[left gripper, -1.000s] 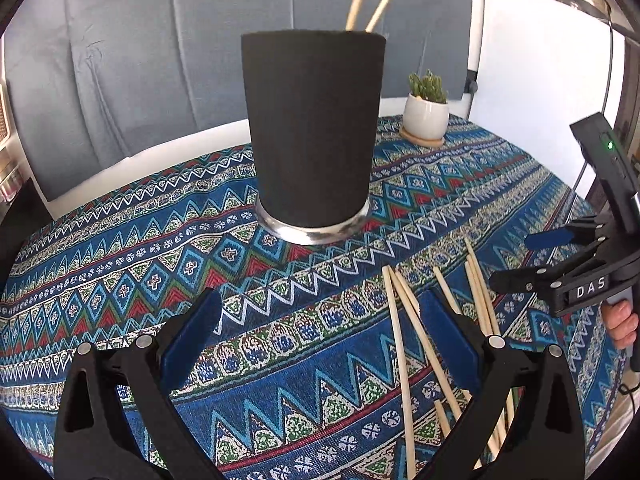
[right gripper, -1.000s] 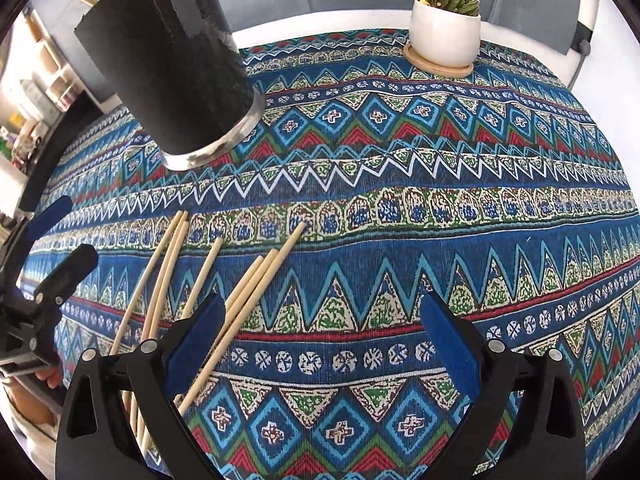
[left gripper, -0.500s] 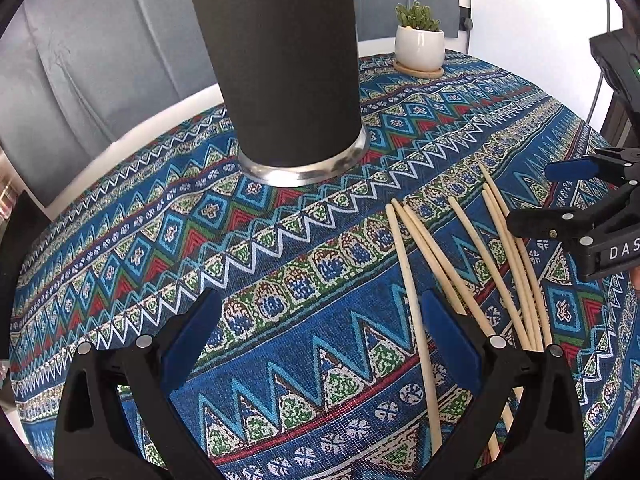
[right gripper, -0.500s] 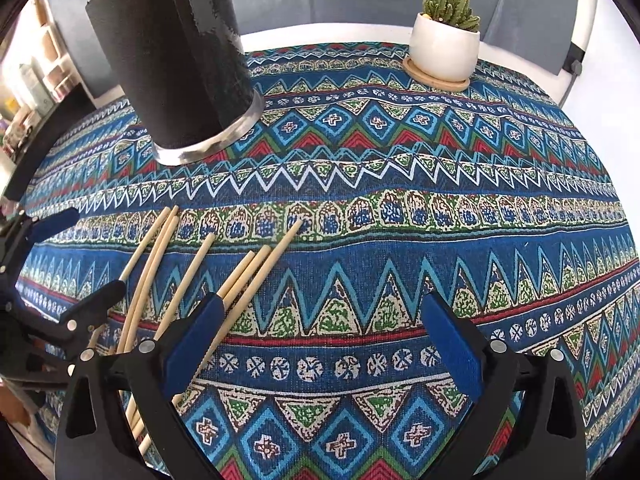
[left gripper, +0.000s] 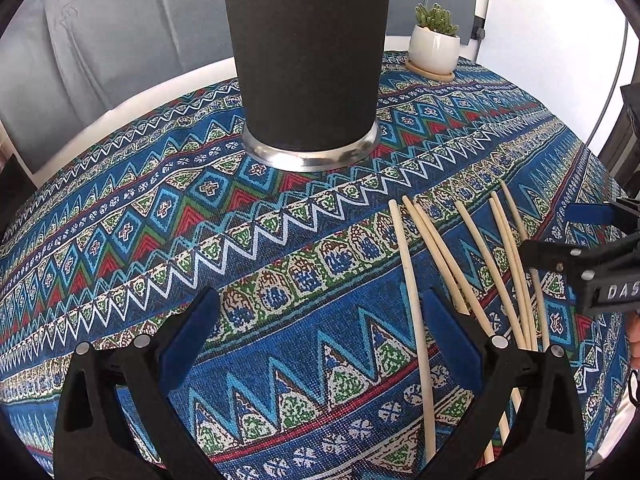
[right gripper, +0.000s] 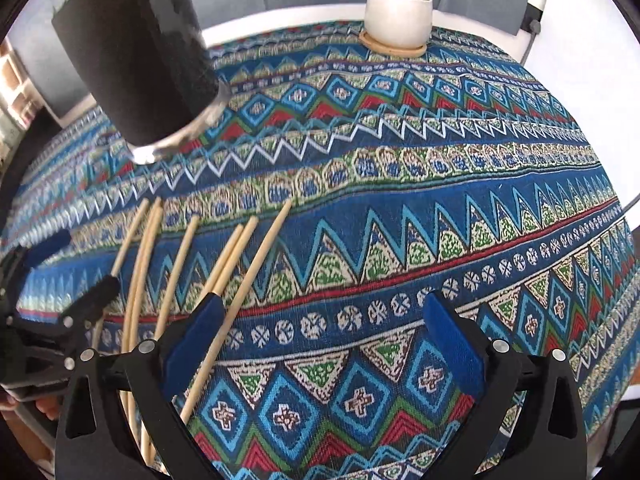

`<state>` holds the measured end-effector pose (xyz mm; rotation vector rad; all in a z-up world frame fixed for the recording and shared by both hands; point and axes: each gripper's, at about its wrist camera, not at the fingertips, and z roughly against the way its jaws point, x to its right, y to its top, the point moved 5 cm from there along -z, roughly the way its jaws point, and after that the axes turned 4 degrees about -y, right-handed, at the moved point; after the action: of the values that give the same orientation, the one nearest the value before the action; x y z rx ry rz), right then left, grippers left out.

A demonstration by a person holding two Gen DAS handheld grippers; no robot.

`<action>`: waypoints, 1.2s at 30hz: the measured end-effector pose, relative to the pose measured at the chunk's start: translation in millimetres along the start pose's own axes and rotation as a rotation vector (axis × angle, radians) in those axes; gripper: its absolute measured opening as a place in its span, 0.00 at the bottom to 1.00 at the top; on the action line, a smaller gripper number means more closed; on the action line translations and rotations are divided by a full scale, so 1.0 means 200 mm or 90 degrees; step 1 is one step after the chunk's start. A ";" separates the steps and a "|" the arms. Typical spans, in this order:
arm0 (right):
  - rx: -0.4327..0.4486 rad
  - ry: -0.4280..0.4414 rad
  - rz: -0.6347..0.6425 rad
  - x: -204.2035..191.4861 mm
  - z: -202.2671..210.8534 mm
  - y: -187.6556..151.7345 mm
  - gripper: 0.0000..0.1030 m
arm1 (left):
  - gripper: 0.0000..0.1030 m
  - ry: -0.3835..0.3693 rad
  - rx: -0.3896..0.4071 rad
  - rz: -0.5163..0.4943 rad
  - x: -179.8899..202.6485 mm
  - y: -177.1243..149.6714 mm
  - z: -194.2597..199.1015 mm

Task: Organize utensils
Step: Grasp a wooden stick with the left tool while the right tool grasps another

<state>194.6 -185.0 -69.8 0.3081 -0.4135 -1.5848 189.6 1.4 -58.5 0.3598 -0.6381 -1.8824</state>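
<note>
The counter (left gripper: 120, 216), round and covered by a blue patterned cloth, carries everything in view; its near edge is cut off behind both tools.

The black holder (left gripper: 308, 52) stands upright on a metal base ring toward the far side of the counter. Its rim is cut off at the top of the left wrist view, so its contents cannot be seen there; the right wrist view is blurred around it, and only a pale stick tip shows at its upper left. Against the frame of half a second ago the holder fills more of the left view and sits nearer its middle.

The potted cactus (right gripper: 400, 12) sits on a wooden saucer at the far right edge, well apart from the holder.

The wooden chopsticks (left gripper: 476, 256) lie loose in a fan on the cloth at the near right of the counter, tips pointing toward the holder. Their near ends are hidden under the tools; the count is uncertain, about seven.

The left hand-held gripper (left gripper: 320, 344) stands wide, nothing between its blue pads, its right finger overlapping two sticks.

The right hand-held gripper (right gripper: 324, 344) is likewise spread wide and carries nothing; its left finger lies over the sticks. In the left view its tip now overlaps the outer sticks, closer in than before.
</note>
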 end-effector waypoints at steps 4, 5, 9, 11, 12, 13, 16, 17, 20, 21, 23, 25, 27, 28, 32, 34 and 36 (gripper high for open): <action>-0.013 -0.004 -0.009 -0.03 0.02 -0.03 0.92 | 0.96 0.000 0.000 0.000 0.00 0.00 0.00; -0.013 -0.001 -0.010 -0.03 0.02 -0.03 0.94 | 0.96 0.000 0.000 0.001 0.00 0.00 0.00; 0.013 0.013 0.011 -0.02 0.02 -0.04 0.94 | 0.96 0.001 0.001 0.000 0.00 0.00 0.00; 0.022 0.015 0.013 -0.01 0.03 -0.04 0.94 | 0.96 -0.001 0.001 0.000 0.00 -0.01 0.02; 0.029 0.016 0.014 -0.01 0.03 -0.04 0.94 | 0.96 -0.003 0.001 -0.003 0.01 -0.02 0.02; 0.036 0.016 0.015 -0.01 0.04 -0.04 0.94 | 0.96 -0.002 0.001 -0.004 0.01 -0.02 0.02; 0.052 0.020 0.023 -0.01 0.04 -0.06 0.94 | 0.96 -0.002 0.001 -0.004 0.01 -0.02 0.02; 0.055 0.021 0.026 -0.01 0.04 -0.06 0.94 | 0.96 -0.002 0.000 -0.003 0.01 -0.02 0.02; 0.056 0.024 0.033 -0.01 0.04 -0.05 0.94 | 0.96 0.000 0.001 -0.002 0.01 -0.01 0.02; 0.053 0.024 0.034 -0.02 0.04 -0.06 0.94 | 0.96 0.000 0.001 -0.002 0.01 -0.02 0.02; 0.048 0.024 0.038 -0.02 0.04 -0.06 0.93 | 0.96 0.000 0.001 -0.002 0.01 -0.02 0.02; 0.046 0.028 0.048 -0.02 0.04 -0.05 0.93 | 0.96 0.001 0.001 -0.004 0.01 -0.02 0.01; 0.046 0.036 0.064 0.00 0.02 -0.02 0.92 | 0.94 -0.004 0.003 -0.007 0.02 -0.01 0.01; 0.047 0.041 0.078 0.00 0.02 -0.02 0.90 | 0.90 -0.012 0.006 -0.011 0.03 -0.01 0.02; 0.077 0.069 0.124 0.01 0.06 0.00 0.19 | 0.71 -0.003 0.024 0.003 -0.02 0.00 0.04; 0.075 0.078 0.140 0.04 0.06 0.01 0.12 | 0.46 0.004 0.033 0.010 -0.07 0.01 0.05; 0.086 0.074 0.167 0.04 0.07 0.00 0.08 | 0.28 0.008 0.039 0.028 -0.12 0.01 0.06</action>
<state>188.0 -192.6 -57.1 0.4297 -0.4533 -1.2788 193.7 26.5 -48.2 0.3945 -0.6915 -1.8199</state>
